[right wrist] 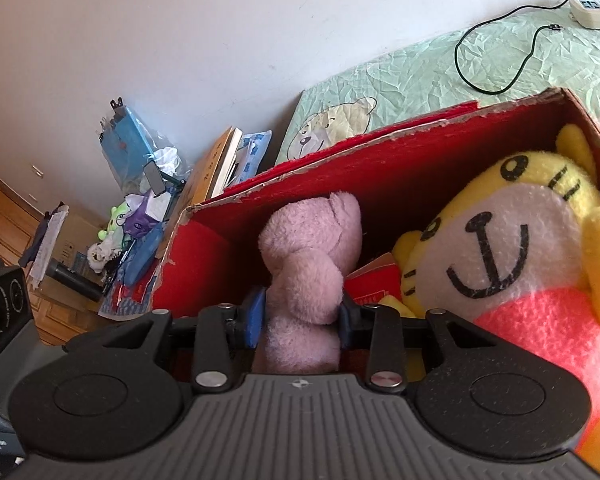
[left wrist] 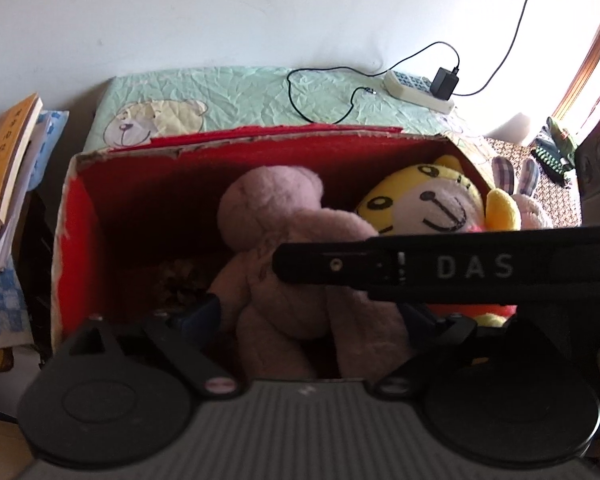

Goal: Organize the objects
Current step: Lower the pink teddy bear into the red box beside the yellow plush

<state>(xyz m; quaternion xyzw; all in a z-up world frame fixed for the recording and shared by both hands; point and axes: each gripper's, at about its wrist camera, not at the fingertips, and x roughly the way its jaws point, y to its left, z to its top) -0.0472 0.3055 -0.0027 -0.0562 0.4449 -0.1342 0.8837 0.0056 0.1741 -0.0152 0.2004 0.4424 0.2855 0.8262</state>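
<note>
Fuzzy plush pink bear (right wrist: pixel 308 276), torn matt cardboard red box (right wrist: pixel 380 168), crinkled green cloth (right wrist: pixel 500 76)

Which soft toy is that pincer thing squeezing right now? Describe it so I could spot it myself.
Look at the open red cardboard box in front of the green crinkled bedspread. Two plush toys sit inside; the right tool grips the pale pink plush bear, left of the big yellow plush tiger with a smiling face. The bear is smaller, plain pink and unmarked.

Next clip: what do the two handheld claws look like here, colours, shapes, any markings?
Both look alike: a grey ribbed body flanked by two round black discs, black linkage arms with silver pivots, blue finger pads. Left claw, right claw. The right claw's black finger, seen from the left camera, carries white "DAS" lettering. No sleeves or cables visible.
</note>
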